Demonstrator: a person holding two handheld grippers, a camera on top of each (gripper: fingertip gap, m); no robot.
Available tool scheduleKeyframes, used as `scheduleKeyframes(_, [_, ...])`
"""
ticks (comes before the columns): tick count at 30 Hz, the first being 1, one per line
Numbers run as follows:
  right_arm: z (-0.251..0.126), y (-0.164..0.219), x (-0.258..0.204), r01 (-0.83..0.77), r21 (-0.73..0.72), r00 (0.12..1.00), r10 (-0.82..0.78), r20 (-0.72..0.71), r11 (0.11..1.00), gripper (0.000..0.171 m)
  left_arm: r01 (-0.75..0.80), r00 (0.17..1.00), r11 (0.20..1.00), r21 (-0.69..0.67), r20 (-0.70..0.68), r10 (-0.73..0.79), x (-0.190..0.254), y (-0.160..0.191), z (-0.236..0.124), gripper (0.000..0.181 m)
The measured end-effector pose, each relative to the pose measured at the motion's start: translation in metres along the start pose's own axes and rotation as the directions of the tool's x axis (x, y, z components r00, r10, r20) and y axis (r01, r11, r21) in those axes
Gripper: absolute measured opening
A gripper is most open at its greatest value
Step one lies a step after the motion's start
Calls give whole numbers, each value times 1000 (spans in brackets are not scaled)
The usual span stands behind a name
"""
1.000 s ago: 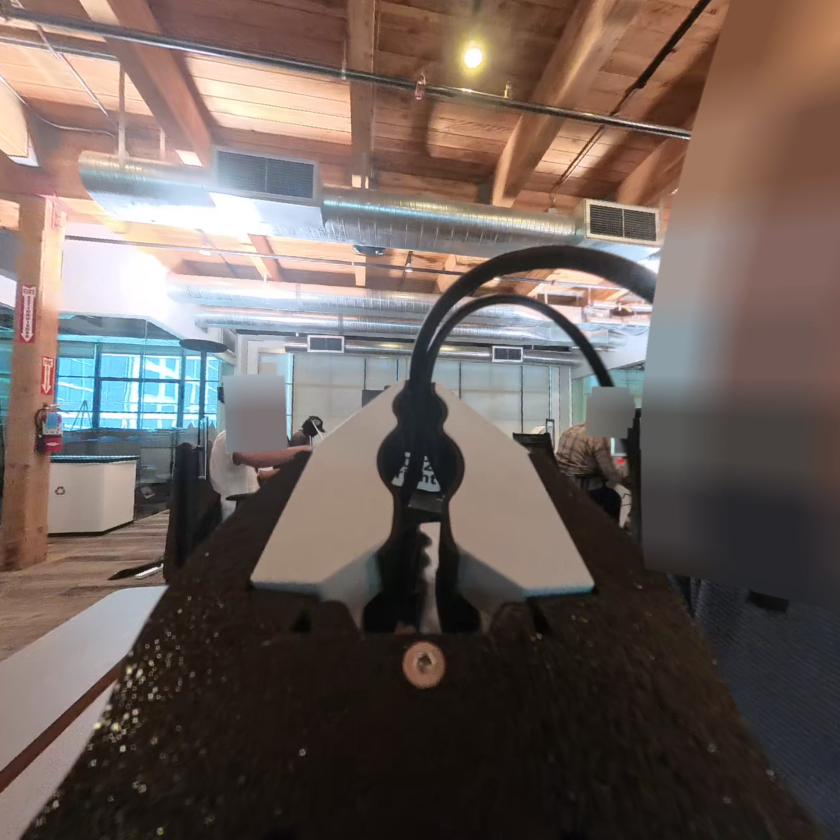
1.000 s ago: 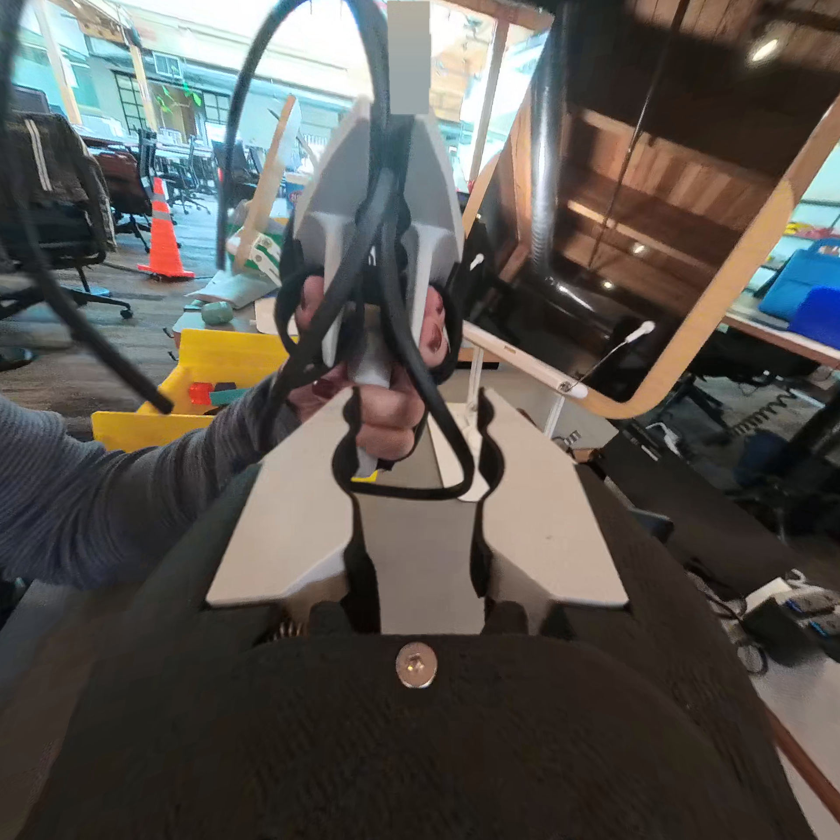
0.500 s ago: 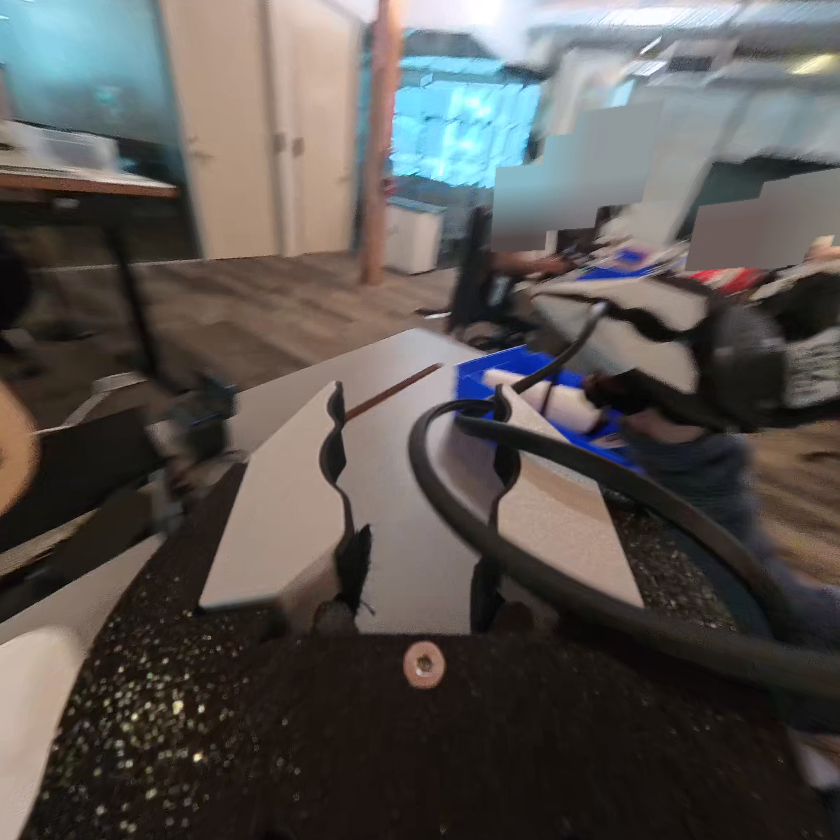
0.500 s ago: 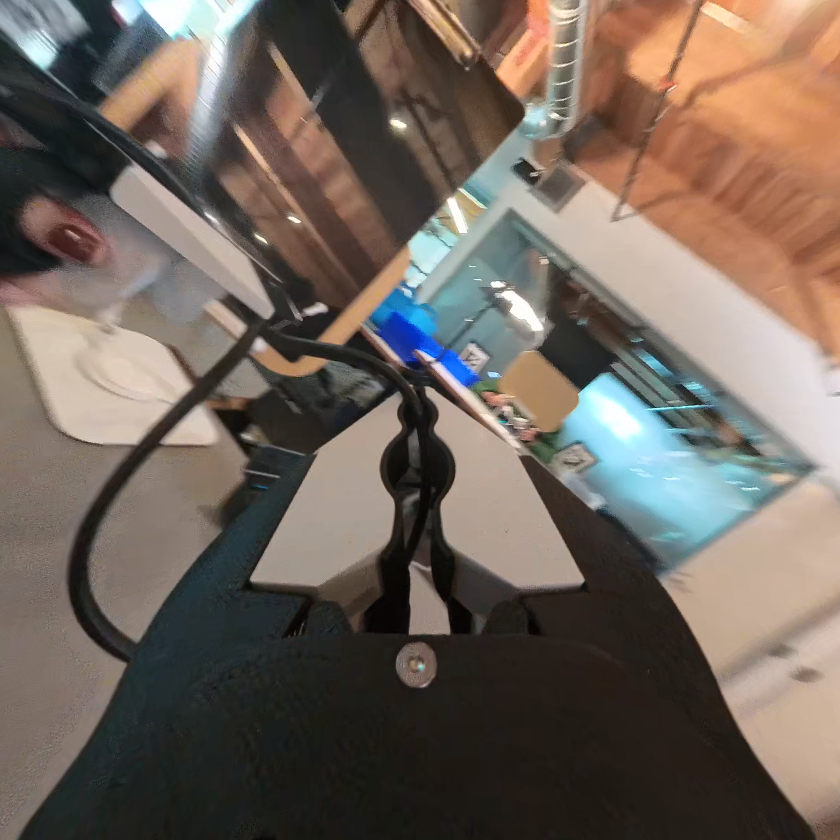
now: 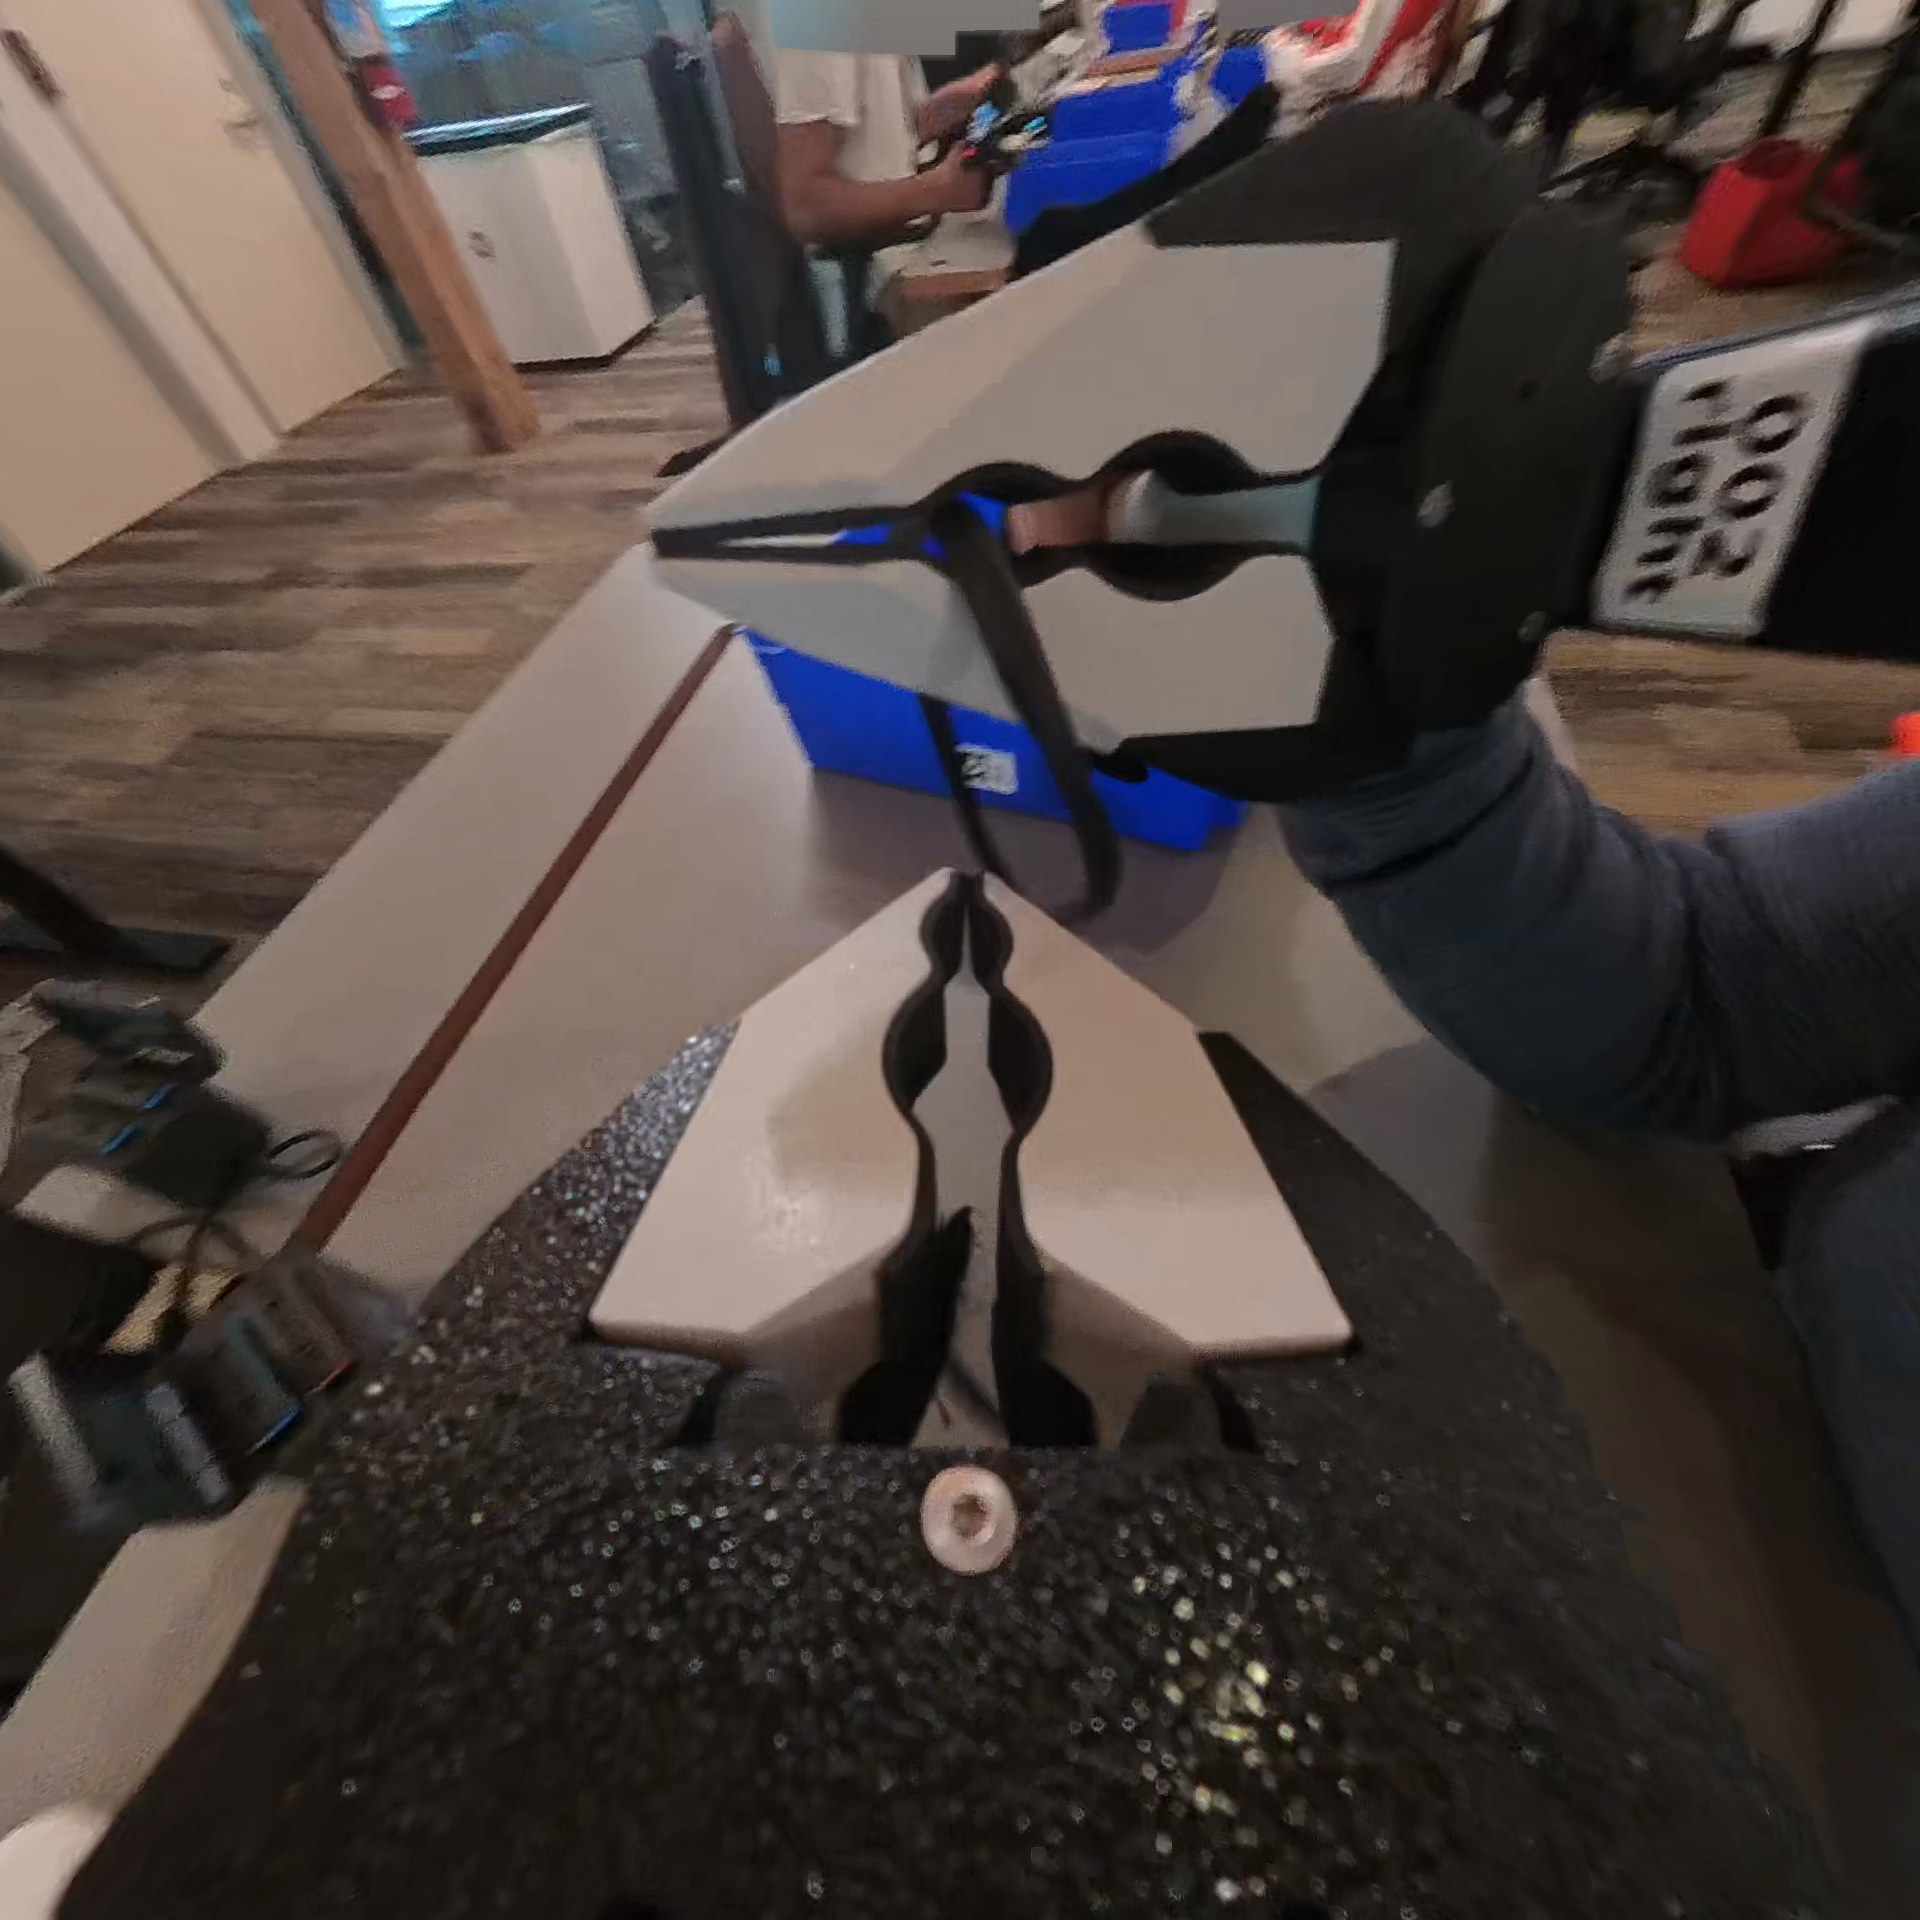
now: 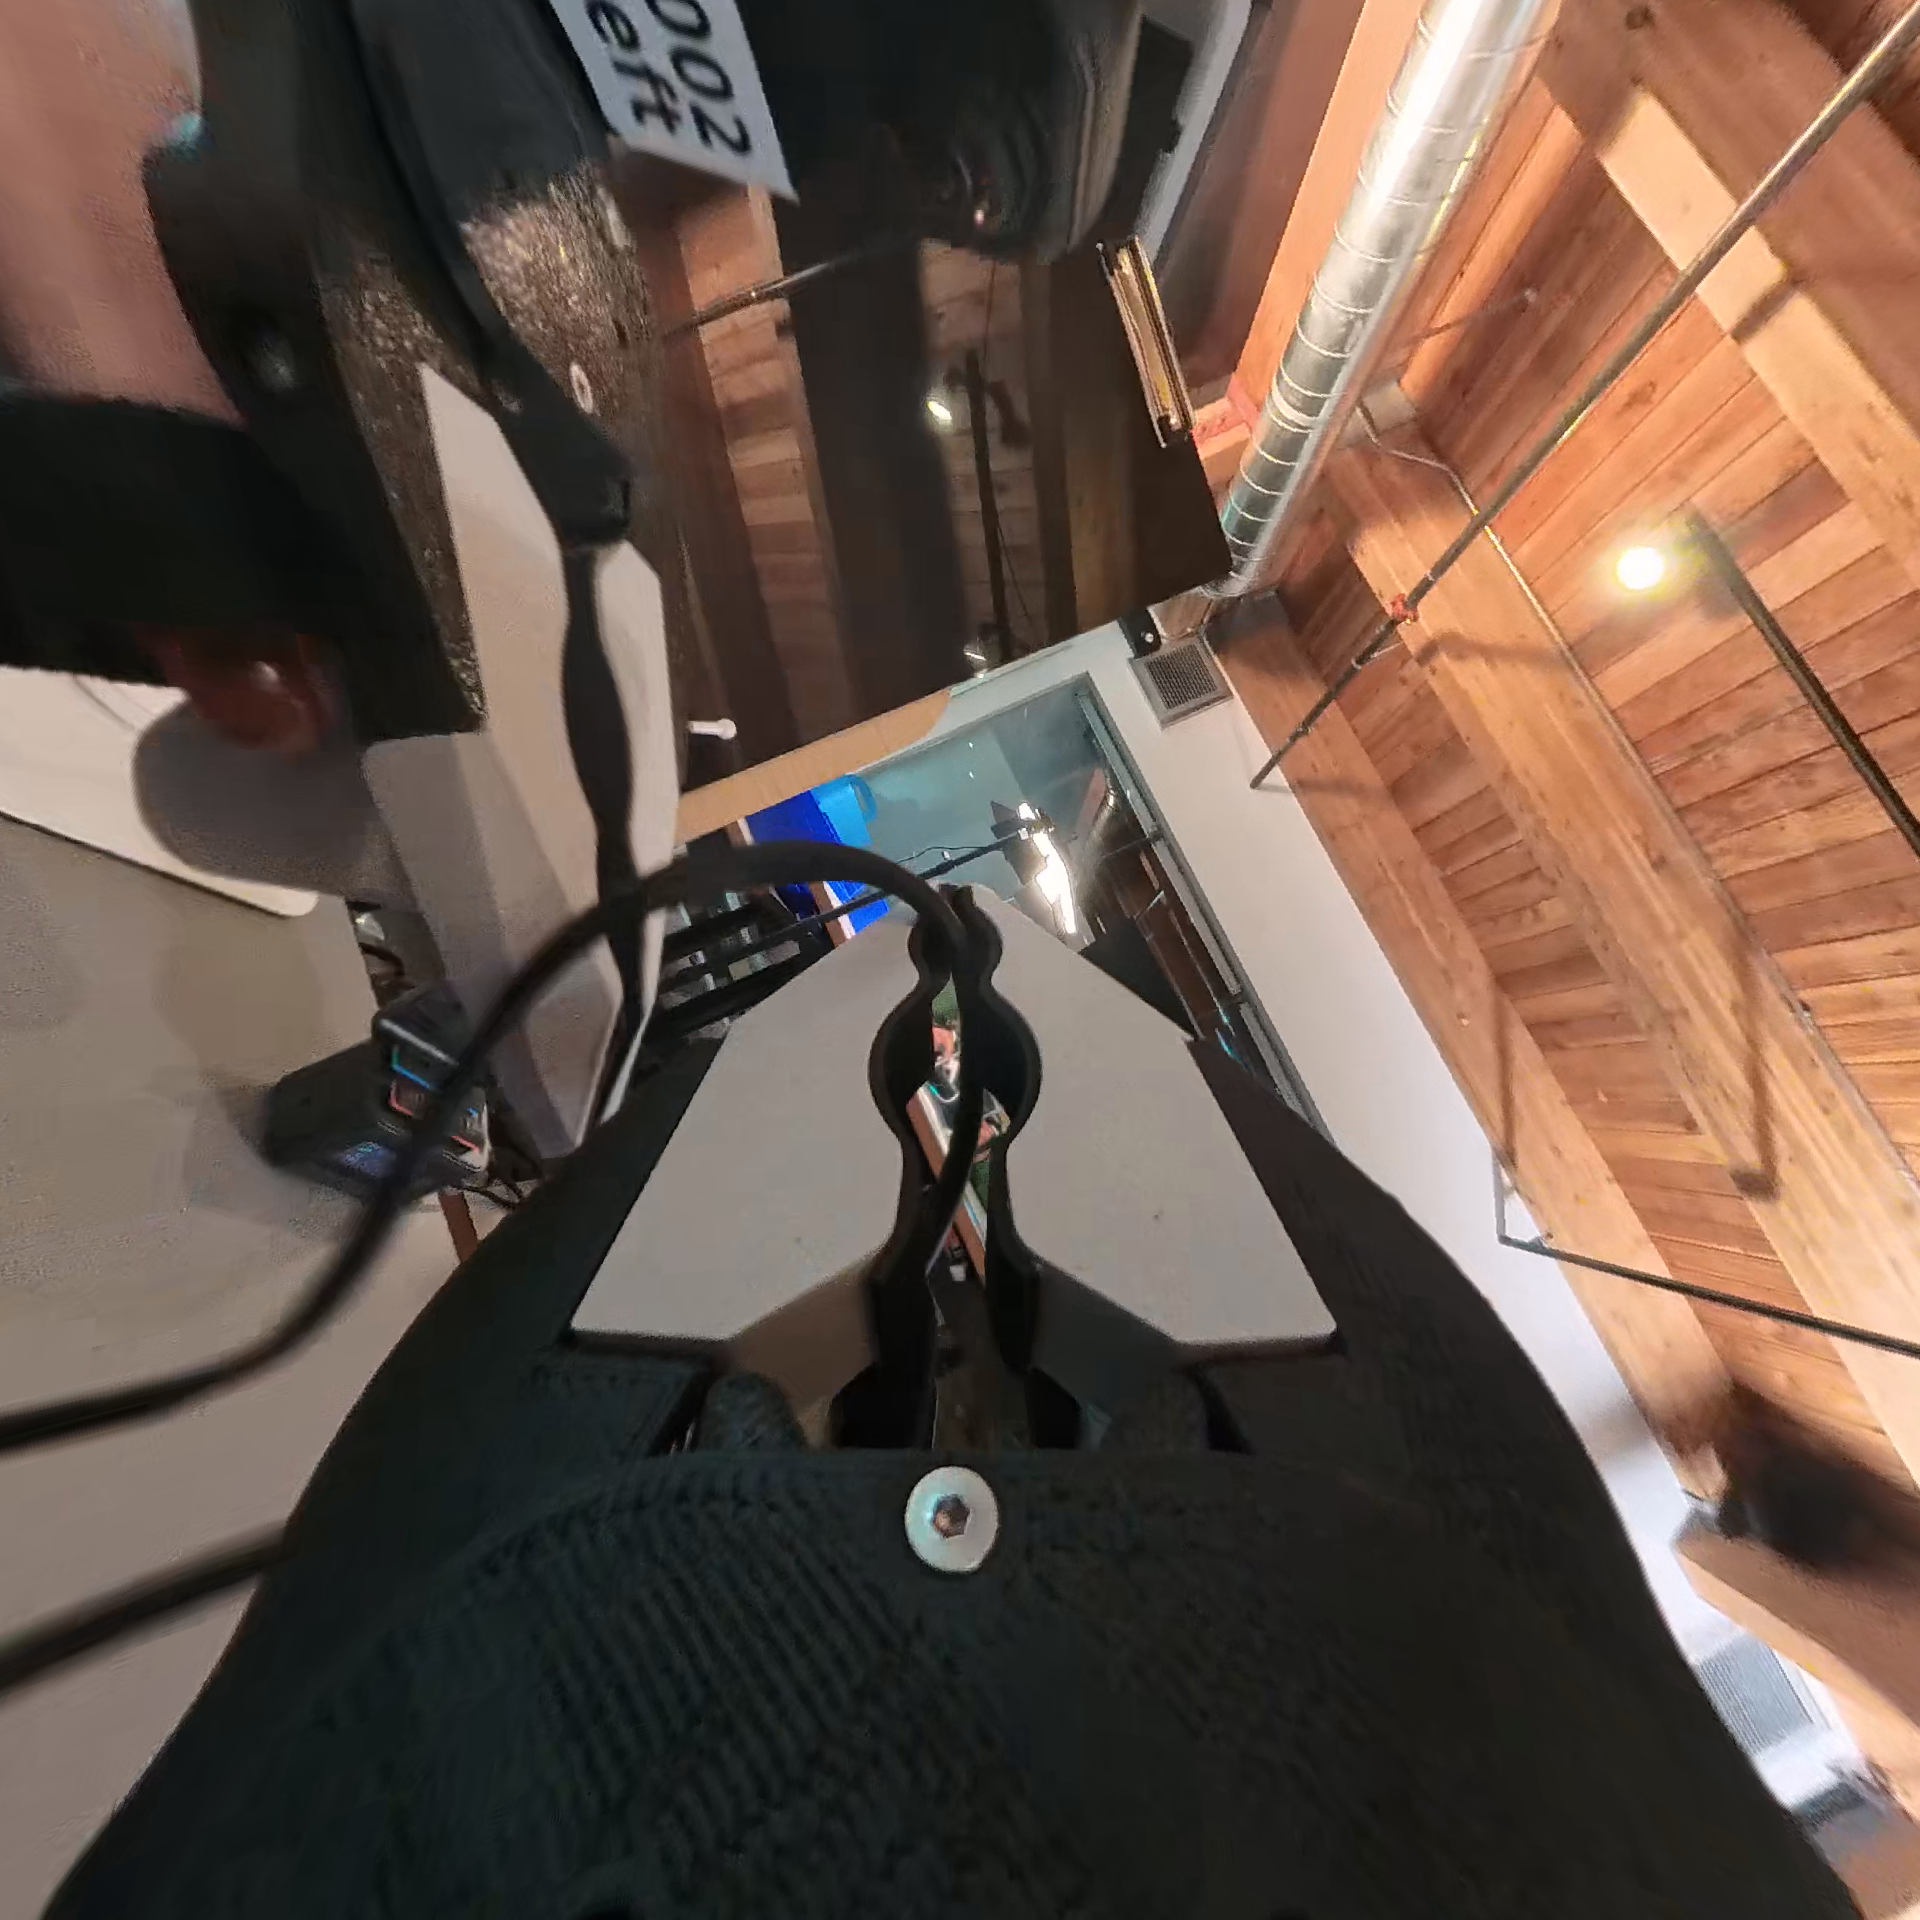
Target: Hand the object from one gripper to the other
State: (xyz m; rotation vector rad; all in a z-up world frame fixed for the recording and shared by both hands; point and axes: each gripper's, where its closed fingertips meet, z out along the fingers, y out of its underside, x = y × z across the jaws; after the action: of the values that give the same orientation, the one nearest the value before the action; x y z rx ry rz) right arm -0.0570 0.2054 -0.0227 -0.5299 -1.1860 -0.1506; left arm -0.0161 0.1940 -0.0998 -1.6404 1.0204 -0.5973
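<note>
Left tool (image 5: 966,894): its two pale fingers are pressed together at the tips with nothing between them. It points out over the grey desk (image 5: 644,831). In the right wrist view it shows at the upper left (image 6: 613,665), held in a person's hand (image 6: 94,312), also closed.

Right tool (image 6: 961,909): clamped on the black cable (image 6: 499,1029), which runs down through the wavy slot between its fingers. In the left wrist view it hangs above and beyond the left tool (image 5: 675,540), turned on its side and pointing left, its fingers closed with only a thin gap at the tips.

Black cable: in the left wrist view (image 5: 1039,707) it is pinched partway along the right tool's fingers and drops as a narrow loop toward the desk, ending just past the left tool's tips. Whether it touches the desk cannot be told. In the right wrist view it arcs out from the tips to the left and sweeps down off the left edge.

Sleeve (image 5: 1558,914): blue-grey, on the arm carrying the right tool, coming in from the right.

Blue bin (image 5: 883,717): on the desk behind the hanging loop, partly hidden by the right tool.

Desk edge: a dark seam (image 5: 520,935) runs lengthwise along the desk, left of the left tool.

Background: wood-plank floor (image 5: 312,582), a wooden post (image 5: 416,239), and a seated person (image 5: 852,135) at the far end.
</note>
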Motion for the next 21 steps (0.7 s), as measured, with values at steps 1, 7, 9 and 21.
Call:
scheduleKeyframes(1, [0,0,1,8,-4,1000,-8,-8,1000,0,28,999,999,25,-47,-26,6,-4,0,0])
scheduleKeyframes(7, [-2,10,8,51,-47,998,-53,-47,998,0,140,982,987,84,-138,-128,7,-8,-16,28])
scheduleKeyframes(9, [-2,11,9,64,-51,996,-67,-52,997,0,195,961,974,119,-221,-166,13,-12,-25,37])
scheduleKeyframes(21, [8,5,-7,136,-67,990,-137,-15,988,0,231,944,969,85,-260,-202,18,-10,-16,39])
